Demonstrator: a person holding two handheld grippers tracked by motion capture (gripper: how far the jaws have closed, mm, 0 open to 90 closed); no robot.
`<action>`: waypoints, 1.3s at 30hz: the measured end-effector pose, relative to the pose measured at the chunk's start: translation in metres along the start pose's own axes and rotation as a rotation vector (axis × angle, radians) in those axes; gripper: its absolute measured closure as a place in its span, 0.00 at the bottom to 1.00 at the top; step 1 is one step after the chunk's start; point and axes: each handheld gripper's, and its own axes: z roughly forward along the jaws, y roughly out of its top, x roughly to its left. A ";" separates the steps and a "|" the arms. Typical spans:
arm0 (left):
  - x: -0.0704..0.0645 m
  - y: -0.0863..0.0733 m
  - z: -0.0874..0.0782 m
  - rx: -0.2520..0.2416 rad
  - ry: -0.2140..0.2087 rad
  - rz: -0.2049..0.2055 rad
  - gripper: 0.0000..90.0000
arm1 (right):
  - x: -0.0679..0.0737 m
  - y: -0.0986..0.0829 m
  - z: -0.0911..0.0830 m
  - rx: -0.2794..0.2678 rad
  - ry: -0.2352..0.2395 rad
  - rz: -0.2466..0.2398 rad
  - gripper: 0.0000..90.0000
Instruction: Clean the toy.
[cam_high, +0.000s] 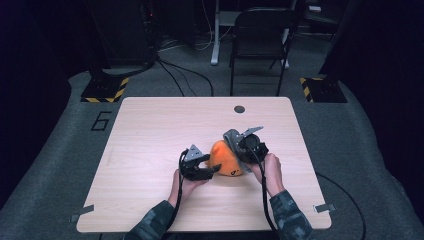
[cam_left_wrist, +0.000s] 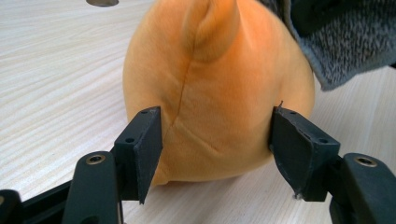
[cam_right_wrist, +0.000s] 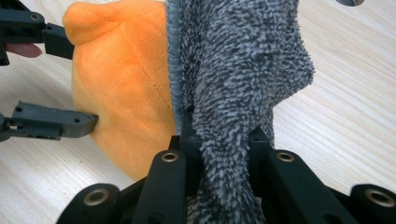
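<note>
An orange plush toy (cam_high: 226, 162) lies on the wooden table (cam_high: 150, 130) just in front of centre. A fuzzy grey cloth (cam_high: 233, 137) drapes over its far right side. My left gripper (cam_high: 215, 168) is open, its jaws straddling the plush's near end (cam_left_wrist: 215, 84); the pads (cam_left_wrist: 148, 142) flank it without squeezing. My right gripper (cam_right_wrist: 224, 140) is shut on the grey cloth (cam_right_wrist: 238, 60), holding it up against the plush (cam_right_wrist: 126, 79). The left gripper's fingers (cam_right_wrist: 51, 122) reach in from the left of the right gripper view. The cloth's corner (cam_left_wrist: 345, 42) hangs at the upper right of the left gripper view.
A round cable hole (cam_high: 239, 109) sits in the table near its far edge. A black chair (cam_high: 260, 35) and floor cables stand beyond the table. Small metal clips (cam_high: 325, 207) mark the front corners. Bare wood spreads to the left and far side.
</note>
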 end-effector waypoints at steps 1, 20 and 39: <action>-0.002 -0.001 0.001 0.005 0.011 0.013 0.38 | 0.000 0.000 0.000 0.001 0.000 0.000 0.84; -0.012 -0.005 0.007 -0.052 0.066 0.109 0.90 | -0.005 0.000 -0.006 -0.047 -0.028 0.008 0.83; -0.014 0.025 -0.023 -0.139 0.082 0.004 0.92 | -0.041 -0.003 -0.051 -0.162 -0.073 0.121 0.83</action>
